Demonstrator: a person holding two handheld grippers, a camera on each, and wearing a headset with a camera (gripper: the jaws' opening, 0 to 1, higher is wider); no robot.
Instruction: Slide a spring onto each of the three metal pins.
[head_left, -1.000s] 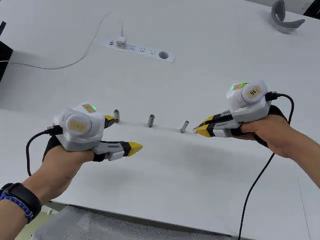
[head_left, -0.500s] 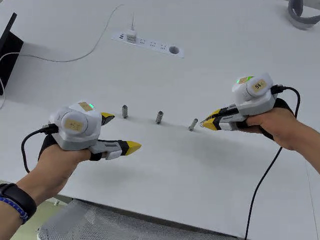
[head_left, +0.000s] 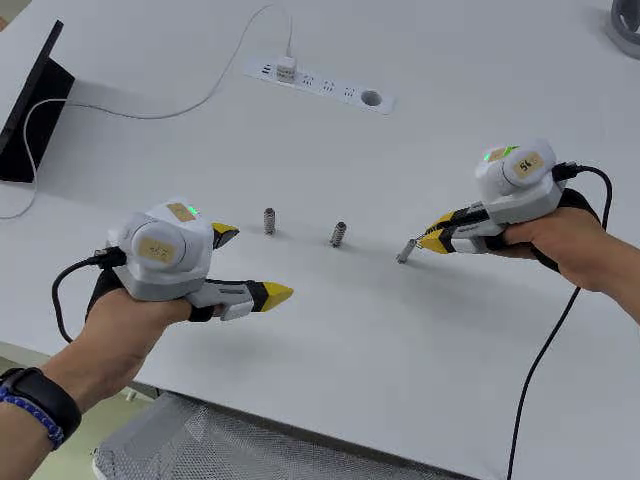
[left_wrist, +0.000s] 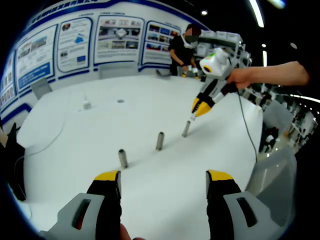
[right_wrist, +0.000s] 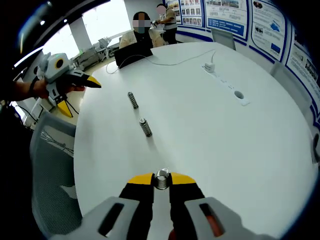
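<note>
Across the white table (head_left: 350, 350), the right gripper (head_left: 434, 243) is being brought from just beside the last pin (left_wrist: 186, 129) onto it. It is being held shut on a spring (right_wrist: 161, 176) there, at the row's right end. The two other pins (right_wrist: 132, 100) (right_wrist: 145, 127) are already carrying springs, so the task is judged nearly done. The left gripper (left_wrist: 163, 176) is being held wide open and empty toward the near edge.
</note>
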